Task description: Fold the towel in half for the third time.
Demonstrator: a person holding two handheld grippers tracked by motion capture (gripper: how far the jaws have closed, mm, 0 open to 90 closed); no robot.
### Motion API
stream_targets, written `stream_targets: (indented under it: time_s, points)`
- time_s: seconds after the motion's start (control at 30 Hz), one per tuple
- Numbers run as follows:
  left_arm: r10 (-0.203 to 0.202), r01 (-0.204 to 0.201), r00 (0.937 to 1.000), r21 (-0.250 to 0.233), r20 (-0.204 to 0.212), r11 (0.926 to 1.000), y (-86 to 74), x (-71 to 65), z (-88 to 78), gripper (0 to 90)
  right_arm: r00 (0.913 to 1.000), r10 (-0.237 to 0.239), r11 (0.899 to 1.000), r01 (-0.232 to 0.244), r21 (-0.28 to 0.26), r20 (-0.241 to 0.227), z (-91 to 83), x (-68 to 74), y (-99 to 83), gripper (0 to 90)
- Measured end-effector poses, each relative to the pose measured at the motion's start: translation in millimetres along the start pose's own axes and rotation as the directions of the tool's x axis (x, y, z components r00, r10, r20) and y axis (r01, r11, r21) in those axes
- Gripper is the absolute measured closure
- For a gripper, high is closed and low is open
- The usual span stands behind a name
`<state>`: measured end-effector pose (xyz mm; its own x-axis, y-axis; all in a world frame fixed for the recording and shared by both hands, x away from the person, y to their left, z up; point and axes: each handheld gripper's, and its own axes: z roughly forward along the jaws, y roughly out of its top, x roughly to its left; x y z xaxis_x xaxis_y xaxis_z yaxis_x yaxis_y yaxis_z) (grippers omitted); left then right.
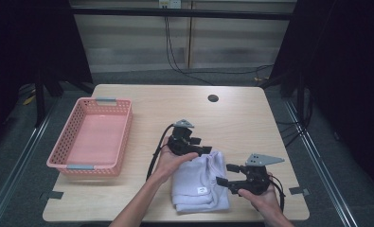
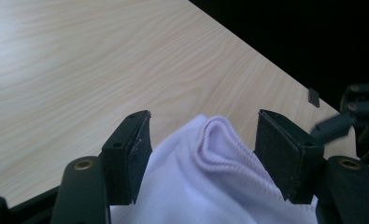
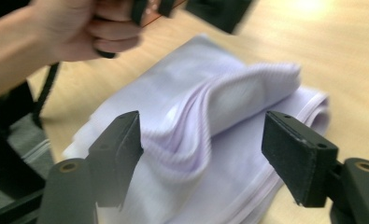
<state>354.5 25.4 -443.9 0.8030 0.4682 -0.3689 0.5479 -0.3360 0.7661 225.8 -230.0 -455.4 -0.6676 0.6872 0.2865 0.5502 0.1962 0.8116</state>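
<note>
Both sets of jaws gape, nothing pinched: left gripper [image 1: 204, 152] at the far edge of the folded lavender garment [image 1: 200, 182], right gripper [image 1: 224, 173] at its right side. Garment lies on the wooden table [image 1: 241, 118], front-centre; pink basket [image 1: 95, 137] well left.

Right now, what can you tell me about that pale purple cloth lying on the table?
The folded cloth is a pale lilac garment, soft and knit-looking, with a ribbed band bunched up along one edge and a small white label on top. It lies in several layers, roughly rectangular, flat on the wooden table near the front edge, right of the pink basket. The left tool and the right tool each straddle it with jaws open, not pinching it.
</note>
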Motion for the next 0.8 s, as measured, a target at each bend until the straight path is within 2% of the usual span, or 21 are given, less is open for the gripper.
stream_targets:
  time_s: [0.07,0.1,0.13,0.2,0.27,0.33,0.37,0.4,0.43,0.5,0.53,0.6,0.63,0.67,0.7,0.8]
  points:
    - [0.018,-0.018,0.9998,0.002,-0.011,0.9998,-7.5,-0.4,-14.5,39.4,0.9995,-0.005,1.000,0.006,-0.012,0.032,2.7,-4.0,9.3,26.9]
    - [0.036,-0.036,0.9992,0.015,-0.019,0.9992,-12.7,-2.0,-20.1,44.2,0.9983,-0.021,1.000,0.022,-0.011,0.054,5.6,-6.4,14.8,26.7]
    - [0.044,-0.043,0.9989,0.035,-0.018,0.9984,-18.8,-3.5,-25.1,45.2,0.9964,-0.034,0.999,0.034,0.005,0.078,10.1,-9.0,20.5,25.5]
    - [0.065,-0.066,0.9978,0.086,0.014,0.9941,-31.4,-7.9,-32.1,52.5,0.9952,-0.031,0.999,0.029,0.026,0.093,22.1,-14.5,30.2,24.9]
    - [0.090,-0.093,0.9955,0.134,0.029,0.9867,-45.2,-17.1,-37.2,53.7,0.9909,-0.051,0.997,0.043,0.068,0.124,37.1,-17.1,37.7,24.4]
    - [0.107,-0.112,0.9933,0.156,0.045,0.9813,-59.4,-27.0,-43.6,53.4,0.9902,-0.034,0.997,0.023,0.077,0.136,48.6,-21.7,42.1,25.0]
    - [0.109,-0.118,0.9919,0.164,0.064,0.9794,-66.3,-31.0,-46.3,52.4,0.9864,-0.048,0.994,0.032,0.103,0.157,56.8,-24.7,43.8,24.9]
    - [0.106,-0.117,0.9917,0.167,0.073,0.9791,-73.4,-35.3,-47.9,51.2,0.9783,-0.081,0.990,0.057,0.129,0.191,63.5,-26.9,43.5,24.9]
    - [0.108,-0.121,0.9907,0.176,0.082,0.9769,-80.3,-39.2,-49.2,49.9,0.9756,-0.082,0.987,0.051,0.149,0.204,68.6,-30.4,41.8,26.5]
    - [0.132,-0.144,0.9887,0.205,0.071,0.9680,-93.1,-46.4,-50.0,47.0,0.9763,-0.068,0.982,0.029,0.187,0.205,73.9,-37.6,36.7,30.3]
    - [0.135,-0.145,0.9888,0.205,0.064,0.9679,-98.3,-48.8,-50.0,45.5,0.9779,-0.056,0.981,0.016,0.192,0.201,72.7,-40.6,34.1,33.0]
    - [0.137,-0.147,0.9886,0.197,0.063,0.9694,-103.6,-49.4,-50.0,42.6,0.9794,-0.047,0.980,0.007,0.198,0.196,68.4,-46.0,29.7,46.0]
    - [0.130,-0.140,0.9896,0.199,0.062,0.9700,-104.3,-48.7,-49.6,42.3,0.9785,-0.045,0.980,0.005,0.198,0.201,65.3,-48.9,28.1,47.7]
    - [0.130,-0.140,0.9895,0.201,0.064,0.9696,-104.6,-48.2,-48.2,42.4,0.9785,-0.041,0.981,0.002,0.194,0.202,62.7,-52.8,26.6,54.1]
    - [0.140,-0.150,0.9881,0.212,0.062,0.9655,-104.0,-47.7,-48.1,42.5,0.9810,-0.032,0.980,-0.007,0.198,0.192,60.2,-56.7,24.8,57.8]
    - [0.161,-0.170,0.9852,0.212,0.058,0.9624,-105.2,-51.7,-47.1,40.4,0.9850,-0.028,0.980,-0.006,0.197,0.170,56.1,-65.2,17.6,61.8]
